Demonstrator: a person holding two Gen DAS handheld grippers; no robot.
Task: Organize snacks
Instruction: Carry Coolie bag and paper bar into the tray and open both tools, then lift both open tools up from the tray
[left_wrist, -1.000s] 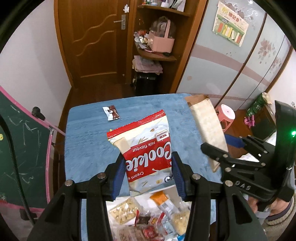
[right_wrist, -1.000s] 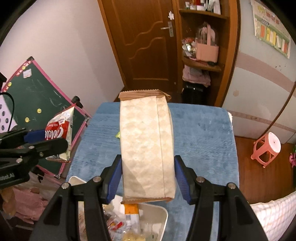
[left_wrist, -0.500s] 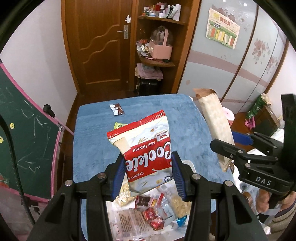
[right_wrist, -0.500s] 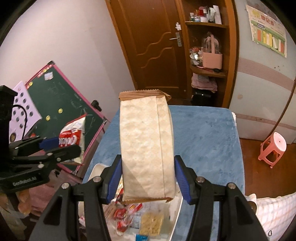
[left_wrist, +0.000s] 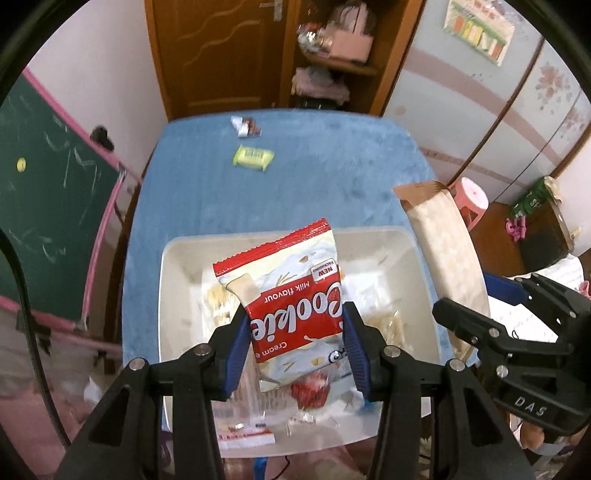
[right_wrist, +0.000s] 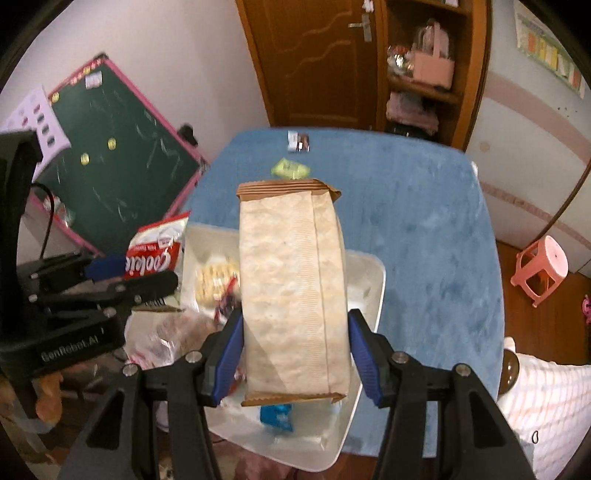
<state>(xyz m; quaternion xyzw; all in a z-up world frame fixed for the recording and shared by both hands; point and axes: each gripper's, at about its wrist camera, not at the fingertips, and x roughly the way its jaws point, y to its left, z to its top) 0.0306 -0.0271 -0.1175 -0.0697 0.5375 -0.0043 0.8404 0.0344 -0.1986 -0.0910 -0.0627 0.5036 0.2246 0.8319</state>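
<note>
Blue cloth covers the table, on whose near end sits a white tray holding small wrapped snacks, among them a red one and a pack of pale biscuits. Left gripper, nearest in its own view, is clamped on the lower part of a red-and-white cookie bag, blue pads pressing both side edges; the bag hangs over the tray, printed side to the camera, lettering upside down. Right gripper is clamped on a long beige pack with brown crimped ends, held lengthwise over the tray's right half; a blue wrapper lies just beneath its near end. Each gripper shows at the edge of the other's view, side by side and apart. Farther along the cloth lie a green sweet and, beyond it near the far edge, a brown-and-white wrapper. Behind the table stand a wooden door and shelves; a green chalkboard leans at left, a pink stool at right
</note>
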